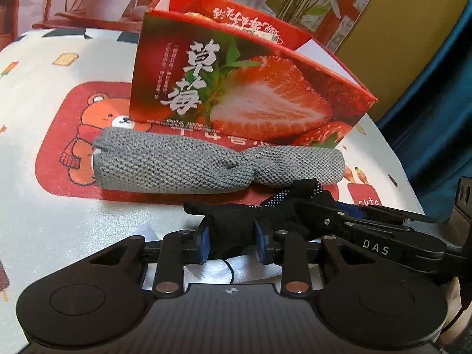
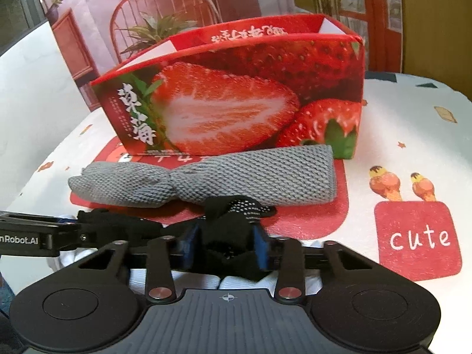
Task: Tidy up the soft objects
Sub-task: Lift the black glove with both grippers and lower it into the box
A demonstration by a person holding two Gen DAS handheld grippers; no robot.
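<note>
Cartoon tablecloth (image 1: pixel 44 221); left tongs (image 1: pixel 232 240), right tongs (image 2: pixel 225 243) angled down, side by side, both pinching black sock (image 1: pixel 233 224).

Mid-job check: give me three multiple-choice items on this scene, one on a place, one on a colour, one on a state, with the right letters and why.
1. Where does the knotted knit cloth lie?
A. inside the box
B. on the table in front of the strawberry box
C. on a chair

2. What colour is that knit cloth?
A. grey
B. yellow
C. green

3. What is the state of the black fabric item?
A. lying free, untouched
B. gripped by one gripper only
C. gripped by both grippers

Answers:
1 B: the cloth lies on the tablecloth against the box's front.
2 A: its weave is plainly grey in both views.
3 C: the left gripper and the right gripper each have their blue pads pressed on the black fabric.
</note>
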